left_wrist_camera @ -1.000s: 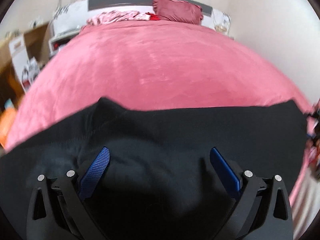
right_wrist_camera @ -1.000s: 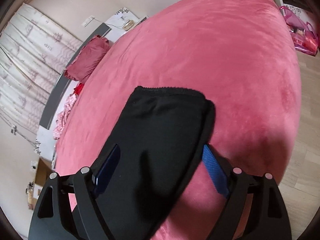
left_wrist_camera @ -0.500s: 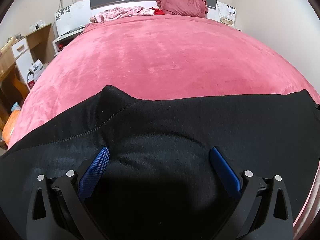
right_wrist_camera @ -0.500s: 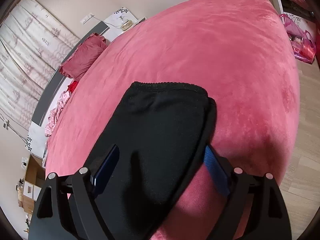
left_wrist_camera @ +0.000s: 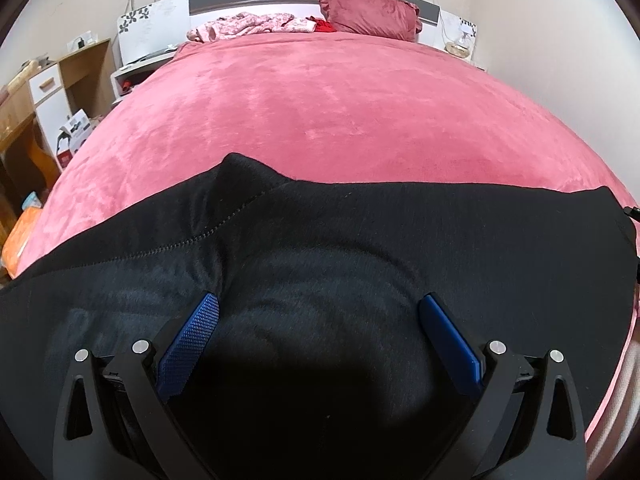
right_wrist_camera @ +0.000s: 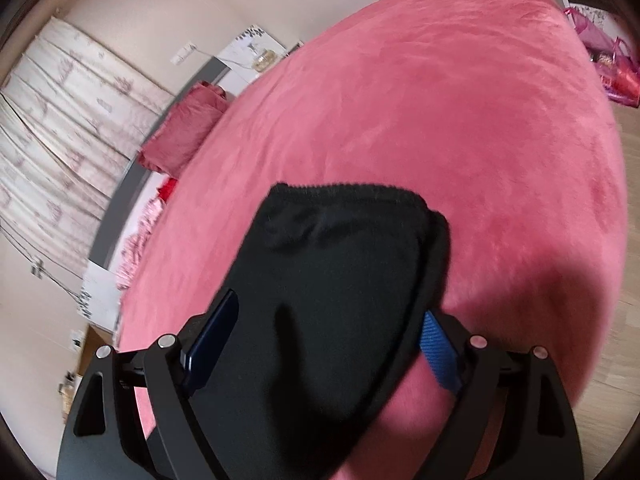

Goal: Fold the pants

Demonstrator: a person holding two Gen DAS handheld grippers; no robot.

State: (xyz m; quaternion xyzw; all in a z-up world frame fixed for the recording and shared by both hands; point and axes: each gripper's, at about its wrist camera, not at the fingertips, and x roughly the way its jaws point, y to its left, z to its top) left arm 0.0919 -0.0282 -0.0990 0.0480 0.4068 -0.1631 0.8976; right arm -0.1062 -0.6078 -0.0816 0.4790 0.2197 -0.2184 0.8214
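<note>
1. The black pants point(left_wrist_camera: 360, 248) lie on the pink bed point(left_wrist_camera: 340, 112), spread as a wide band across the lower half of the left wrist view; a stitched seam runs diagonally at centre left, and a peak of cloth rises at upper centre left of the garment.
2. The left gripper point(left_wrist_camera: 318, 332) sits low over the pants, its blue fingers point(left_wrist_camera: 192, 340) spread wide with dark cloth under and between them. No fold of fabric looks pinched.
3. In the right wrist view the pants' end with its ribbed hem point(right_wrist_camera: 344, 189) sits mid-frame, and the cloth runs down toward the bottom of the frame. The right gripper point(right_wrist_camera: 326, 336) has its fingers spread too, one at each side edge of the strip; they straddle the cloth without clamping it.
4. My reading: the garment looks laid out lengthwise, and both grippers are positioning for a grasp before a fold.
5. The next move likely calls for each gripper to close on an edge through all layers, then lift and carry the cloth over evenly, keeping it from bunching.
6. A maroon pillow point(left_wrist_camera: 372, 14) lies at the headboard, well apart from the work.
</note>
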